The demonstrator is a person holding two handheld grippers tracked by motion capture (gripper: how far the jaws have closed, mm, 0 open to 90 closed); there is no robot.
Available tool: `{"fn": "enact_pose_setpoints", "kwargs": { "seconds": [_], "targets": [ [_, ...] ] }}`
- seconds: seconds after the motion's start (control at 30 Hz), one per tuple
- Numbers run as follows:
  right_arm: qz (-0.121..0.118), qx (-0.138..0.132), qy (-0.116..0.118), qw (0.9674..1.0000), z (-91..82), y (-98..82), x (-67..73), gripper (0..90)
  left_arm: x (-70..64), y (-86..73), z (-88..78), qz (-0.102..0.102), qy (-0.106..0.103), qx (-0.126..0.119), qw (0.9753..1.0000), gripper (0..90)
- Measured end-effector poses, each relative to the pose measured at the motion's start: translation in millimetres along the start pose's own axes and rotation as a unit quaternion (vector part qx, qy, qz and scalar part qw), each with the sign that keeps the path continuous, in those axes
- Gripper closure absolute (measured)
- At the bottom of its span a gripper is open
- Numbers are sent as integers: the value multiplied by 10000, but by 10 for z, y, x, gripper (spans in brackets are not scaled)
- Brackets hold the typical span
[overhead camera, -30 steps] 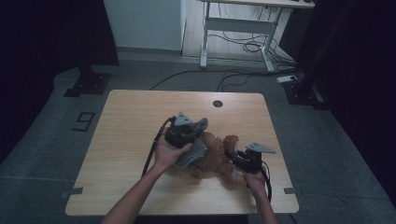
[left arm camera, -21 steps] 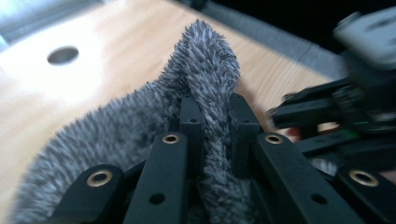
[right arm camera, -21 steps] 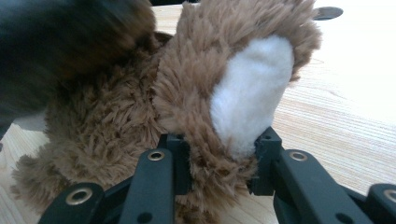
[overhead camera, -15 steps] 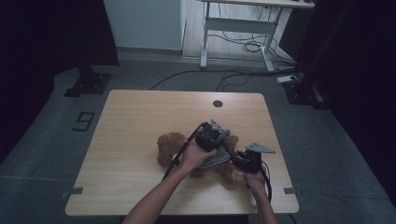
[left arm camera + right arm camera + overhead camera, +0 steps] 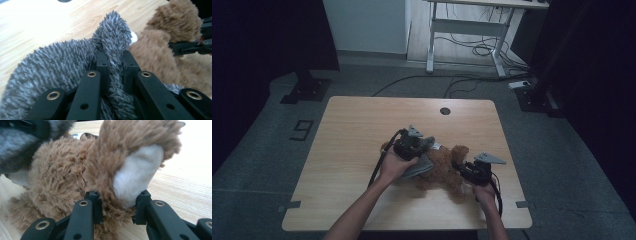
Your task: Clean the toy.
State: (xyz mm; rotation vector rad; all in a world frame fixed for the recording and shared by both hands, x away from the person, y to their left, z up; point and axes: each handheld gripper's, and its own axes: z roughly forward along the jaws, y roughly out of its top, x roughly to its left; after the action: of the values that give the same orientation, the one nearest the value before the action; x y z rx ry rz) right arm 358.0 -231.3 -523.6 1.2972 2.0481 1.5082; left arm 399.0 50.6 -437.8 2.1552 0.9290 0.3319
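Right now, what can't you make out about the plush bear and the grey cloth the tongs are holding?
- Brown plush bear: its face, high view; too small, and the left tongs with the grey fuzzy cloth cover its head end.
- Grey fuzzy cloth: its full shape, left gripper view; cut off by the bottom and left edges.
- Bear's limb clamped in the right tongs: arm or leg unclear, right gripper view; too close.
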Motion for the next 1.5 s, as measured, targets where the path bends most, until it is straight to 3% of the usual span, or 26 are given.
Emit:
{"fn": "enact_pose_setpoints", "kwargs": {
  "seconds": [0.13, 0.23, 0.43, 0.5, 0.73, 0.97, 1.13, 1.3, 1.4, 1.5],
  "targets": [
    [-3, 22, -15, 10000, 8, -12, -7, 689, 124, -81, -176, -19, 202, -82, 9998, 792],
    [-3, 31, -13, 10000, 8, -15, -12, 690, 251, -162, -278, -154, 290, -117, 9994, 791],
    [18, 32, -5, 10000, 12, -20, -17, 692, 527, -354, -392, -540, 321, -109, 9980, 789],
    [39, 26, 23, 10000, 12, -23, -20, 692, 600, -428, -407, -688, 213, -176, 9972, 789],
    [26, 30, 23, 10000, 13, -27, -16, 692, 685, -488, -462, -745, 328, -175, 9965, 789],
    [19, 34, -2, 10000, 15, -25, -20, 693, 825, -597, -526, -934, 537, -96, 9941, 789],
    [24, 36, -40, 10000, 17, -23, -20, 694, 794, -533, -560, -890, 544, -182, 9944, 789],
    [-9, 23, -41, 10000, 13, -26, -20, 695, 671, -293, -553, -777, 327, -421, 9955, 790],
    [-11, 16, -39, 10000, 10, -27, -21, 695, 557, -117, -476, -649, 239, -468, 9965, 790],
    [-36, 21, -38, 10000, 2, -28, -21, 695, 476, 2, -329, -532, 252, -349, 9977, 789]
  ]
}}
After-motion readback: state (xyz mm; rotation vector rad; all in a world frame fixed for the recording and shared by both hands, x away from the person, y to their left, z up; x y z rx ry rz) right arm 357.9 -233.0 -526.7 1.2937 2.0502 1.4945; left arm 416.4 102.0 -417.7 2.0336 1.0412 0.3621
